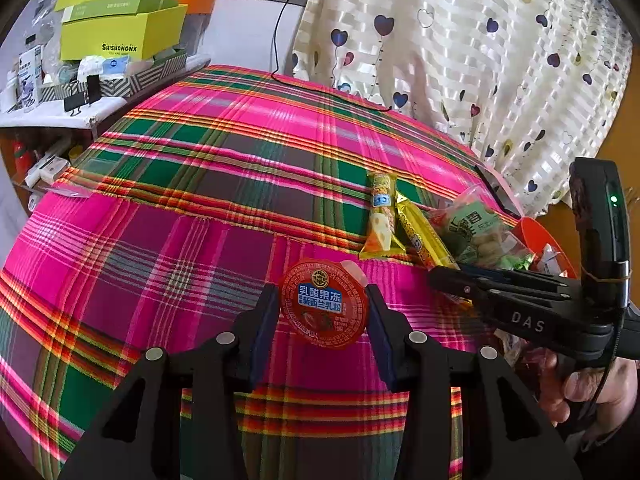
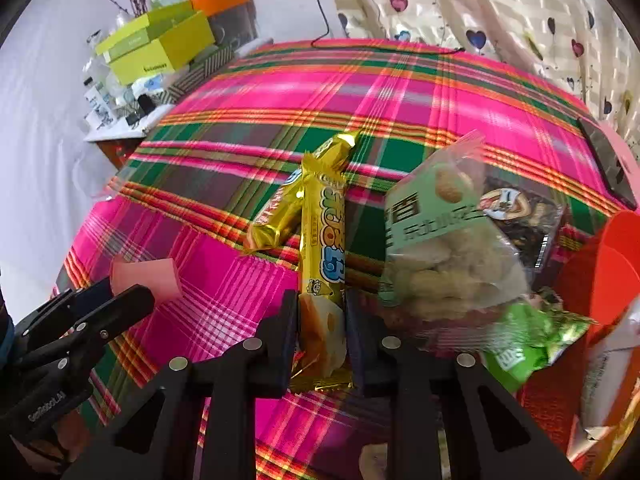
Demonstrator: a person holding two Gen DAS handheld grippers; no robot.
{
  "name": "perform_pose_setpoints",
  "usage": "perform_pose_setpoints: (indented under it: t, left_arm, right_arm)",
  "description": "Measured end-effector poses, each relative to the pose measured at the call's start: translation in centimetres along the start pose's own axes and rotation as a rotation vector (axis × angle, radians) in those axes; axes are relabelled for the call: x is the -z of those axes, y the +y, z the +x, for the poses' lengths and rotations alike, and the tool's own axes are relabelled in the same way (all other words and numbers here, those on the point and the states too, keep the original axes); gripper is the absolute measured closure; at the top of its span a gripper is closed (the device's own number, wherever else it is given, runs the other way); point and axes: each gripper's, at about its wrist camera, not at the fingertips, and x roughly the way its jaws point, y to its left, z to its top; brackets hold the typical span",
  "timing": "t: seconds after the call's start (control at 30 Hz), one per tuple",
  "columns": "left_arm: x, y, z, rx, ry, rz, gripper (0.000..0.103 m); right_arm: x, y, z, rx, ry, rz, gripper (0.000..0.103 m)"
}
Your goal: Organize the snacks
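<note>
Snacks lie clustered toward the right side of a pink, green and orange plaid cloth [image 1: 224,152] that covers the whole work surface. A heart-print curtain [image 1: 460,48] hangs behind it, and a side shelf at the far left carries a lime-green box [image 1: 120,32] among small clutter too blurred to make out.

Largest in the cluster is a clear bag of pale biscuits [image 2: 444,248] with a green label, resting against an orange-red container [image 2: 616,264] that the frame edge cuts off. A green wrapped packet [image 2: 524,344] lies just below the bag, smeared by blur.

The right gripper [image 2: 320,332] is clamped on the near, cheese-printed end of a long yellow snack stick [image 2: 326,248], both pads pressed to the wrapper. A gold-wrapped bar [image 2: 280,216] lies just to its left, partly tucked beneath it.

The left gripper [image 1: 324,312] grasps a small round red jelly cup [image 1: 323,306] by its sides, foil lid facing the camera, raised off the cloth. In the right wrist view only a pink underside of the cup shows between those fingers.

A dark phone [image 2: 608,160] lies flat at the cloth's far right edge.
</note>
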Motion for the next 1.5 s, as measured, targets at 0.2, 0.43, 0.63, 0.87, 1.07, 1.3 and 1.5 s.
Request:
perform_pose_setpoints:
  t: [0.2, 0.43, 0.63, 0.87, 1.07, 1.3, 1.5]
  left_arm:
    - [0.1, -0.4, -0.8, 0.001, -0.007, 0.004, 0.059]
    - [0.5, -1.2, -1.8, -0.001, -0.007, 0.015, 0.059]
    - [0.6, -2.5, -2.9, 0.007, -0.019, 0.038, 0.059]
    - [0.4, -4.9, -4.3, 0.026, -0.038, 0.076, 0.059]
    - [0.5, -7.2, -4.7, 0.055, -0.044, 0.107, 0.059]
    - [0.7, -9.9, -4.8, 0.098, -0.039, 0.145, 0.059]
    - [0.9, -11.5, -5.0, 0.116, -0.033, 0.176, 0.059]
  right_arm:
    - [1.0, 0.2, -1.7, -0.032, -0.027, -0.021, 0.082]
    - [2.1, -0.1, -4.2, -0.068, -0.068, -0.001, 0.082]
    - [3.0, -0.1, -7.2, -0.098, -0.122, 0.001, 0.082]
    - [4.6, -1.3, -11.3, -0.109, -0.195, 0.021, 0.082]
    - [6.3, -4.2, -14.6, -0.071, -0.254, 0.082, 0.082]
    - [7.8, -7.3, -17.1, -0.032, -0.29, 0.147, 0.082]
    - [9.3, -9.4, -18.2, -0.012, -0.304, 0.191, 0.082]
